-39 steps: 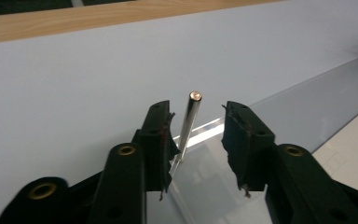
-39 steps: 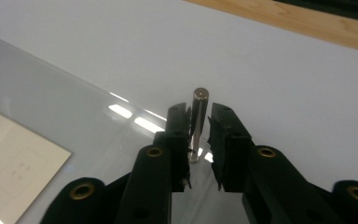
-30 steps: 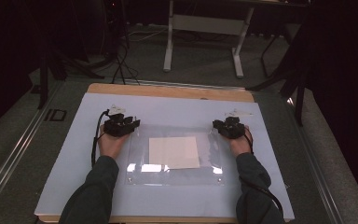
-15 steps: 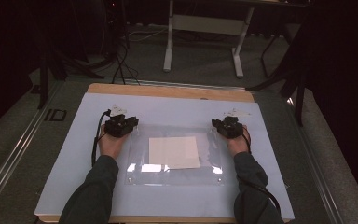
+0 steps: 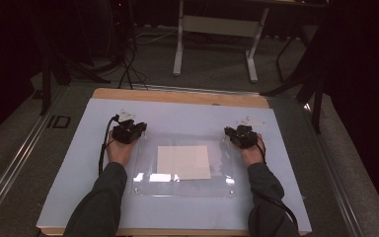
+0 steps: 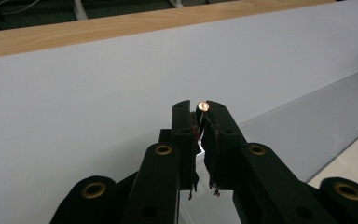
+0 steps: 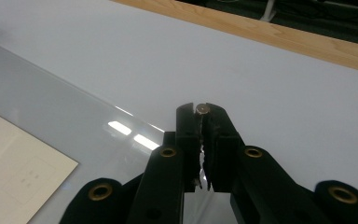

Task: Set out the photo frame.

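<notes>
high view: both forearms reach forward, the left gripper [image 5: 128, 131] and right gripper [image 5: 242, 136] resting at the far corners of a clear plastic sheet [image 5: 185, 182] over cream paper [image 5: 183, 162], on a pale mat [image 5: 79, 163] (dim room beyond).

left gripper view: jaws nearly closed on a small copper-coloured pin [image 6: 204, 106].

right gripper view: jaws pinch a dull metal pin [image 7: 202, 109].

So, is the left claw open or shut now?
Shut: the left claw has its jaws pressed on a small round peg at their tips.
</notes>
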`<action>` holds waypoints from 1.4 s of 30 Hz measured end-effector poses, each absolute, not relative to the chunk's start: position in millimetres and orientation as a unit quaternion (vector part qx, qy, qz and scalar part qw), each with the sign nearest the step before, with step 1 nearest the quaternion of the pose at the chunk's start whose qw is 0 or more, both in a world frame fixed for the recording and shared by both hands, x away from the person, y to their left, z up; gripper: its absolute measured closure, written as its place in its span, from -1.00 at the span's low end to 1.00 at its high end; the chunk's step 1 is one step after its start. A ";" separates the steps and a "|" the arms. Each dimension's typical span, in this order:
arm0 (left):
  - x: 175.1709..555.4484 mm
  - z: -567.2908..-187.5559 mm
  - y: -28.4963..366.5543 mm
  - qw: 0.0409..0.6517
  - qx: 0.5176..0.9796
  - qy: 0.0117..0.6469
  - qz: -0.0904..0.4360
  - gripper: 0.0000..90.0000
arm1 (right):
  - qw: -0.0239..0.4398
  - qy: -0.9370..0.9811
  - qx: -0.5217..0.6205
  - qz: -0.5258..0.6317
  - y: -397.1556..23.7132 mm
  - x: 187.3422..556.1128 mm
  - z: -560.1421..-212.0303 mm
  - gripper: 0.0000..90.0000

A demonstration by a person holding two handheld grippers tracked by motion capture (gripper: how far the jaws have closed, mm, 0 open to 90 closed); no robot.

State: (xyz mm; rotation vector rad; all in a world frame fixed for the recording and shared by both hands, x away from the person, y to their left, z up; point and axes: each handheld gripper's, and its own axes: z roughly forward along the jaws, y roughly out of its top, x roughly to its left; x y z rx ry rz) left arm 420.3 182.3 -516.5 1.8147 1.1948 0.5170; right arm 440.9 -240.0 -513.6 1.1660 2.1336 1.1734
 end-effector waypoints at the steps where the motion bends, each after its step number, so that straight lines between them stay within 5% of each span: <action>1: 420.7 -517.0 182.1 0.440 0.729 0.481 0.208 0.83 | 0.219 0.770 0.421 0.426 -240.3 441.0 -514.1 0.89; 24: 428.5 -516.5 182.8 0.441 0.723 0.495 0.194 0.86 | 0.198 0.769 0.434 0.426 -240.6 448.5 -511.9 0.89; 42: 451.7 -516.3 187.6 0.434 0.732 0.504 0.146 0.88 | 0.121 0.769 0.469 0.417 -246.0 471.1 -505.2 0.89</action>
